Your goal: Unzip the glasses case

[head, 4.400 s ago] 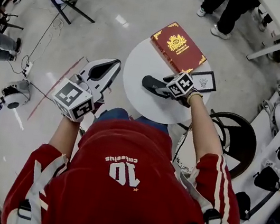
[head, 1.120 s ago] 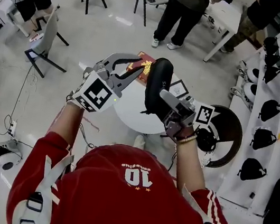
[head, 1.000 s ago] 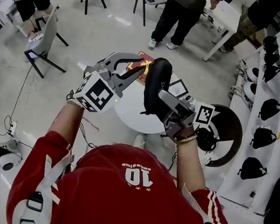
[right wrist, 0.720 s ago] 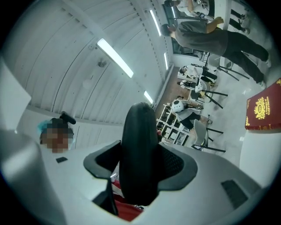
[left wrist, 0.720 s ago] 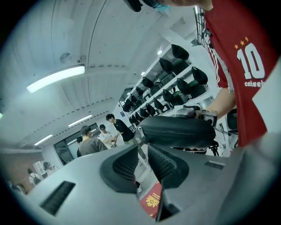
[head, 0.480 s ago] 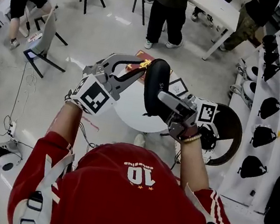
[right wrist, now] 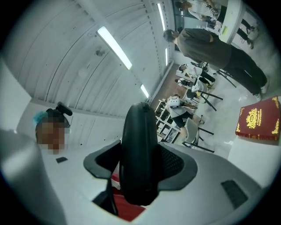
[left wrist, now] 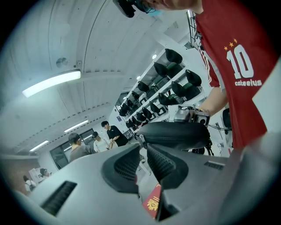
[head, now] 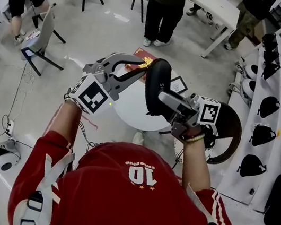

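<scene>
We hold the glasses case [head: 156, 77] on end above the round table [head: 124, 111], clamped in the right gripper [head: 163, 98]. The left gripper [head: 137, 69], jaws narrowly apart and empty, sits just beside its upper end. We judge the zip untouched; all unzipping remains.

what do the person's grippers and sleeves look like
Both the left gripper and right gripper are light grey plastic shells with curved jaws lined by black ribbed pads. Each carries a cube of black-and-white square markers. The sleeves are short and red, the right one with white stripes; a bracelet circles the right wrist.
</scene>
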Demonstrator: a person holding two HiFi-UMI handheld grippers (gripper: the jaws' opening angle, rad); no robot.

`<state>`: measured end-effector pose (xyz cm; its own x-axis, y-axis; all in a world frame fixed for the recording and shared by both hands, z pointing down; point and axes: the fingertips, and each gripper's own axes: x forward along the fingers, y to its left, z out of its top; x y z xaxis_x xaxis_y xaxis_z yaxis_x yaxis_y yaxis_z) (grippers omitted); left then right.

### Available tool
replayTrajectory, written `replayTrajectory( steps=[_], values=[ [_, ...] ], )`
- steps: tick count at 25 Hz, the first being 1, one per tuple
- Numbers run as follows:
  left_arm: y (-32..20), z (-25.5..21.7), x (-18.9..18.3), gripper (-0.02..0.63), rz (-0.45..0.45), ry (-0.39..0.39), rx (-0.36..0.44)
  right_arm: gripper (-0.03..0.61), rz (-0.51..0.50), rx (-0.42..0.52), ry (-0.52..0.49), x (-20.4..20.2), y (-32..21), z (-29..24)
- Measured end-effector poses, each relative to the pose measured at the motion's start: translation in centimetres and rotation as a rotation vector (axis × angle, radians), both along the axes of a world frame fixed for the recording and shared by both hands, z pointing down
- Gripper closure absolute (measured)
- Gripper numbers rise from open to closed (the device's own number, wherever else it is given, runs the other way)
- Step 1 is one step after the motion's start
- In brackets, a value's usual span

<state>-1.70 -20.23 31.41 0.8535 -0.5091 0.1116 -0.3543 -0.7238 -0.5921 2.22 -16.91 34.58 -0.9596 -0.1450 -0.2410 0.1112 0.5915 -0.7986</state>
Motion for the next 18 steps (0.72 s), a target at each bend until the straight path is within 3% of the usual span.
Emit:
replayTrajectory(
  steps=[4,18],
  values=[
    [0.2,0.0,0.0,0.601,0.015,-0.004,0.000,0.299,-0.005,0.017,0.037,-0.1,0.2,0.3],
    [-0.4,0.6,-0.1,0.606,0.008,-0.054,-0.045,0.307,0.073,-0.001,0.014,0.3,-1.2,0.7]
  ],
)
